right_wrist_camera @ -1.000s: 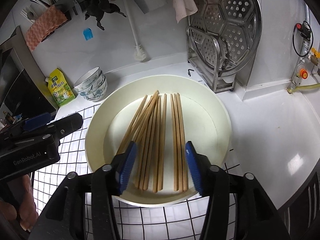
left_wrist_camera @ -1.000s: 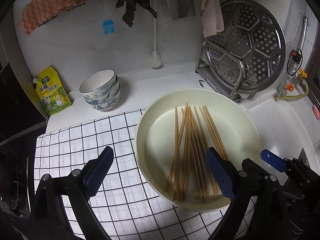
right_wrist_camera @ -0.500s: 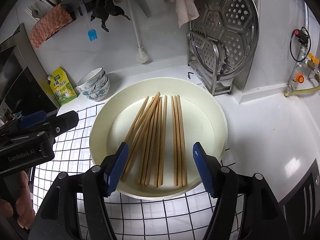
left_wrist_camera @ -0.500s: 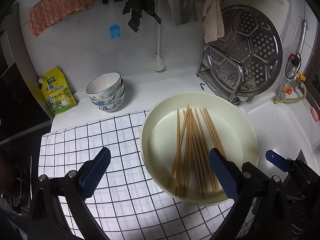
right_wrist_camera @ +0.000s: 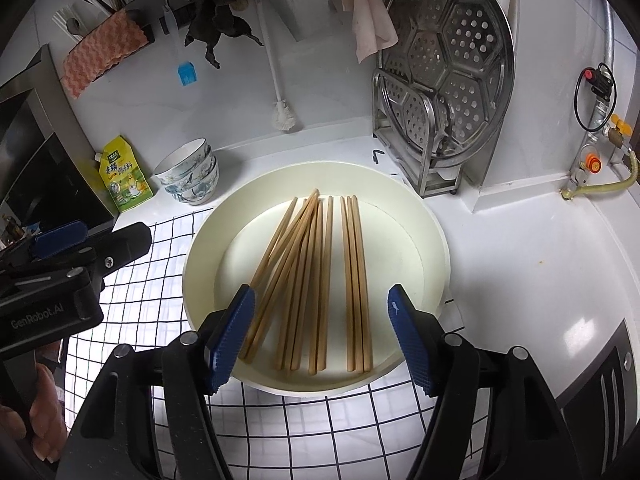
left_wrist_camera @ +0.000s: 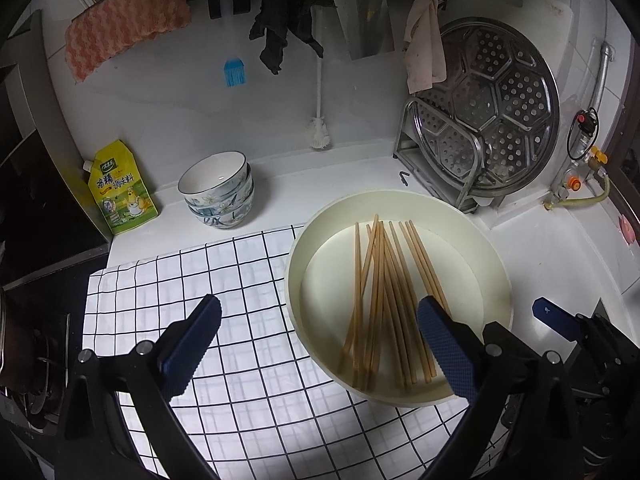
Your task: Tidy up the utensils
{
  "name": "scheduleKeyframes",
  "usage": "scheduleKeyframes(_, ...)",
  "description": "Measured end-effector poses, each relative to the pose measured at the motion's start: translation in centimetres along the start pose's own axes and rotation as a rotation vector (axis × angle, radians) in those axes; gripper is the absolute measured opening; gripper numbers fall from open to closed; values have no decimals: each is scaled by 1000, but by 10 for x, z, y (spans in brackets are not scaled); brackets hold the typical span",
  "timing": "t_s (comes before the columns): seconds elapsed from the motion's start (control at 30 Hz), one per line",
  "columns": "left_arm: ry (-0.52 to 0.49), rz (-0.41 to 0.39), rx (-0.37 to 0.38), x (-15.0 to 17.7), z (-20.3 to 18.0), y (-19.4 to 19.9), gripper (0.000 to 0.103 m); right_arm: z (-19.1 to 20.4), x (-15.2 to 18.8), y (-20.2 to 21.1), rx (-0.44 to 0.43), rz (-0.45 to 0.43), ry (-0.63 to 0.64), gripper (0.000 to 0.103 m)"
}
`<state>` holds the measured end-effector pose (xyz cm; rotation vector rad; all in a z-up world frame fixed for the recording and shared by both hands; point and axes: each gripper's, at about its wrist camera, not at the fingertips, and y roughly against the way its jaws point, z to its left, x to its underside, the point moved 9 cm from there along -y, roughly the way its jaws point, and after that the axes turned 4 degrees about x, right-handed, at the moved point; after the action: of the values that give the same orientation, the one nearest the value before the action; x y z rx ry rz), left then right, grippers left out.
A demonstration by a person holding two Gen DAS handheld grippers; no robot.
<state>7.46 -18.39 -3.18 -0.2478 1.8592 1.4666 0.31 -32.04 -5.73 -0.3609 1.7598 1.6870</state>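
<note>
Hanging wide apart with nothing between its blue pads, the right gripper (right_wrist_camera: 320,330) has just been opening over the near rim of the cream bowl (right_wrist_camera: 434,236). Wooden chopsticks (right_wrist_camera: 316,276) lie loose inside that bowl, in the middle of the frame. At the left edge, the left gripper (left_wrist_camera: 318,340) is open too, above the checked cloth (left_wrist_camera: 248,280).

The left gripper (right_wrist_camera: 60,240) body carries the marking "GenRobot.AI" in pale lettering on its black housing, seen in the right wrist view. The yellow pouch (left_wrist_camera: 120,190) against the wall bears Chinese print; its large characters read "鸡精". Its smaller print is too small to read.
</note>
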Motion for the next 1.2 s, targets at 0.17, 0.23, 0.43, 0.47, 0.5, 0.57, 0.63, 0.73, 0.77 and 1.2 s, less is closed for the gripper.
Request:
scheduleKeyframes(0.17,-7,5,-3,2,1,1,97,2,0,2,1,-2,1,66)
scheduleKeyframes(0.23,-6,5,0,2,1,2,97,2,1,2,2,-3,2,66)
scheduleKeyframes(0.43,-8,9,-9,4,3,2,97,3,1,3,1,-3,2,66)
scheduleKeyframes(0.47,-8,9,-10,4,3,2,97,4,1,3,0,-3,3,66)
scheduleKeyframes(0.5,-8,9,-10,4,4,2,97,5,1,4,0,-4,6,66)
scheduleKeyframes(0.57,-8,9,-10,4,3,2,97,7,1,4,-1,-4,8,66)
scheduleKeyframes(0.63,-7,7,-8,4,4,3,97,7,1,4,-2,-5,9,66)
scheduleKeyframes(0.73,-9,8,-6,5,4,3,97,7,1,4,-1,-6,9,66)
scheduleKeyframes(0.77,-9,8,-7,5,4,3,97,7,1,4,-2,-6,9,66)
scheduleKeyframes(1.2,-15,4,-8,5,6,6,97,7,1,6,-3,-8,11,66)
